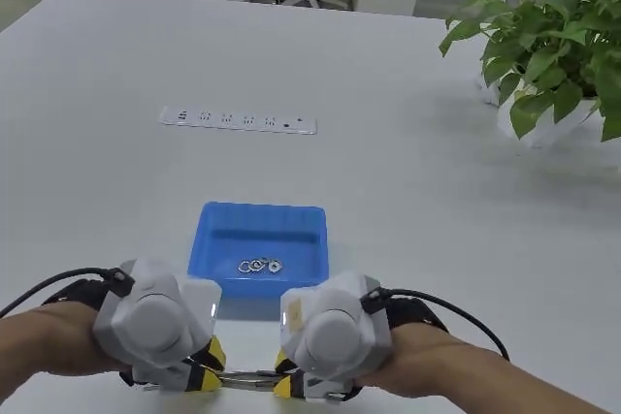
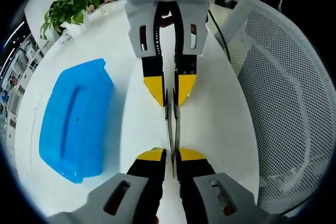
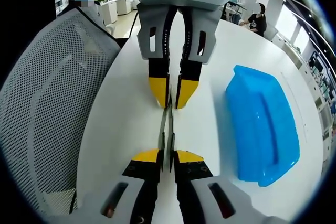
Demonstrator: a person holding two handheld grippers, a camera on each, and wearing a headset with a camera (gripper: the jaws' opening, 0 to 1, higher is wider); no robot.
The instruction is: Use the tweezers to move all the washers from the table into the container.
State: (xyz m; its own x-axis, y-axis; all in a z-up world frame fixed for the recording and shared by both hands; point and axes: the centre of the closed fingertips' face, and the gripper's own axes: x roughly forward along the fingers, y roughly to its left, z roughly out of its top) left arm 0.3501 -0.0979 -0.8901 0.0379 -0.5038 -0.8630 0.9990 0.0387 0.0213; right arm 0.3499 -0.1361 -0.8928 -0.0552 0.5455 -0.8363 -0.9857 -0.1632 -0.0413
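At the bench's [image 1: 408, 201] near edge, the left gripper [image 1: 211, 367] is clamped on one end of the slim metal tweezers [image 1: 247, 378]. Their arms lie nearly together, and no washer can be seen in them. Beyond, mid-bench, the shallow blue plastic container [image 1: 215, 239] holds a cluster of small silver washers [image 1: 260, 265]. The right gripper [image 1: 283, 377] pinches the tweezers' other end. This looks like the closing step. Next, one gripper needs to let go so the tweezers can be set down.

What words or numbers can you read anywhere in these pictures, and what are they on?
No text can be read in any view.
Power strip: any marking on it is too small and blurred to read.
Blue container, tweezers, left gripper, right gripper: no writing visible on them.
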